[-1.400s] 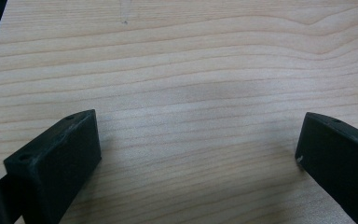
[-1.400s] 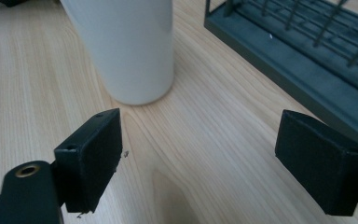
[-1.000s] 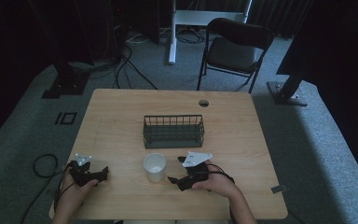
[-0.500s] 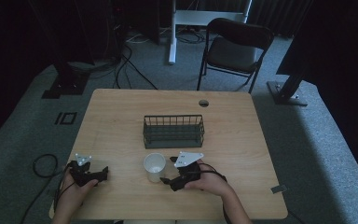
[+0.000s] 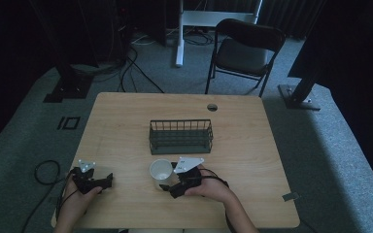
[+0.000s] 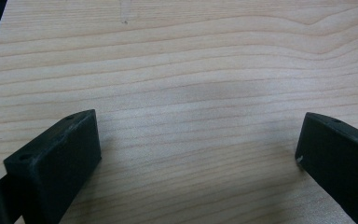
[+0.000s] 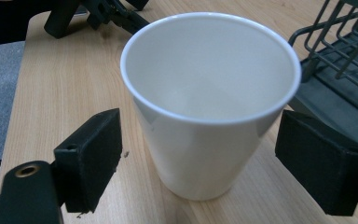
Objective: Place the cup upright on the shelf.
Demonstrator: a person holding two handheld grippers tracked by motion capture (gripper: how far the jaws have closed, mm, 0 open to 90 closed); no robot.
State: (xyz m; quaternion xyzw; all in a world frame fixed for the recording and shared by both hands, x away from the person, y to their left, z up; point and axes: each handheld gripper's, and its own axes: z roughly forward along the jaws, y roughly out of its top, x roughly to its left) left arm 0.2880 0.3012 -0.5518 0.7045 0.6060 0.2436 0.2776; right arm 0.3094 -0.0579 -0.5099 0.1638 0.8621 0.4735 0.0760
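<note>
A white cup (image 5: pixel 161 170) is seen standing upright on the wooden table (image 5: pixel 252 145), near the front edge and just in front of a dark wire basket (image 5: pixel 180 136). The cup is empty – its clean white inside is shown in the right gripper view (image 7: pixel 212 93). The right tool (image 5: pixel 171 186) is held in a hand (image 5: pixel 209 184) just to the right of the cup, with a grey three-cornered plate on top. Its two black jaws are spread wide, and the cup is placed between them in the right gripper view; a small gap is left on each side, so the cup is not pinched and nothing is held. In that same view the wire basket (image 7: pixel 340 56) is seen at the right, close beside the cup, and the other tool is seen far off at the top left. The left tool (image 5: pixel 106 178) is held in the other hand (image 5: pixel 80 199) near the front left corner of the table, well apart from the cup. In the left gripper view its jaws are also spread wide – bare wood (image 6: pixel 191 93) is seen between them, and nothing is gripped. A small round hole (image 5: pixel 212 107) is seen in the table behind the basket. A black folding chair (image 5: pixel 245 51) is placed on the grey floor beyond the far edge of the table.
</note>
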